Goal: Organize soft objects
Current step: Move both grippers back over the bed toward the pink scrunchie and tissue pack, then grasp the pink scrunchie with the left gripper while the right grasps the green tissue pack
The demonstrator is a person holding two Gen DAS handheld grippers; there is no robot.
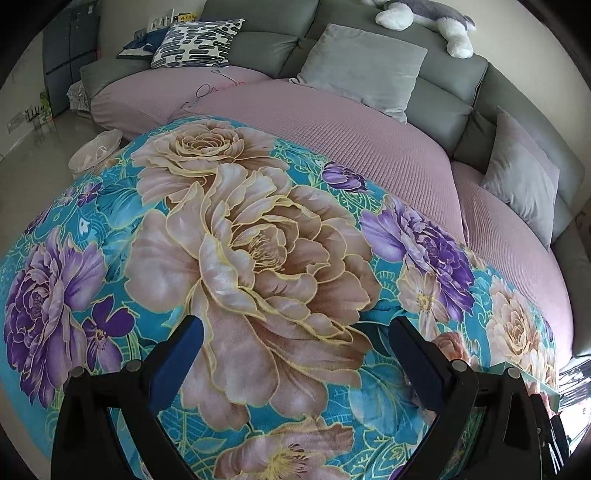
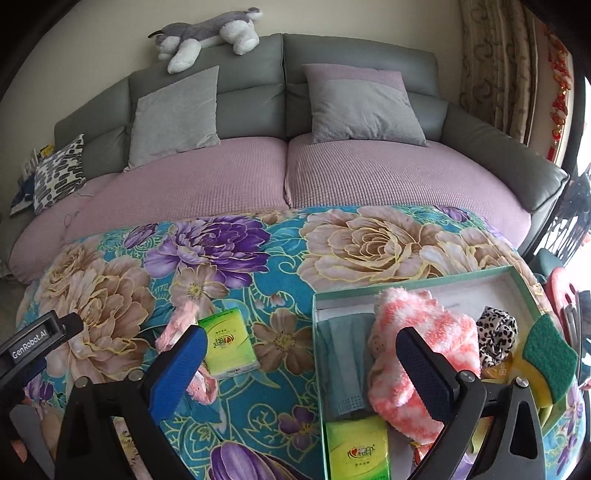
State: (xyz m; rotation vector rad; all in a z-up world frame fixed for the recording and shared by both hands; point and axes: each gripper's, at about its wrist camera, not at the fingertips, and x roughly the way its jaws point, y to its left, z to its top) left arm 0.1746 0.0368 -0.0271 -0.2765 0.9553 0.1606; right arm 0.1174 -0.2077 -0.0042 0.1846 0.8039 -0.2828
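Observation:
My right gripper [image 2: 301, 349] is open and empty above the floral blanket [image 2: 236, 258]. A green-rimmed box [image 2: 413, 286] lies to its right and holds a fluffy pink-and-white cloth [image 2: 417, 332], a grey-green face mask [image 2: 341, 358], a tissue pack [image 2: 356, 450], a leopard scrunchie [image 2: 495, 332] and a green-and-yellow sponge [image 2: 550, 354]. A second tissue pack [image 2: 229, 341] and a pink sock [image 2: 181, 325] lie on the blanket by the right gripper's left finger. My left gripper [image 1: 295, 336] is open and empty over the blanket [image 1: 258, 240]; it also shows at the left of the right wrist view [image 2: 33, 343].
A grey sofa with pink seat covers [image 2: 258, 177] stands behind the blanket, with grey cushions [image 2: 177, 114], a patterned cushion [image 2: 59, 173] and a plush husky [image 2: 210, 33] on its back. A white basket [image 1: 96, 151] sits on the floor. Curtains [image 2: 495, 62] hang at right.

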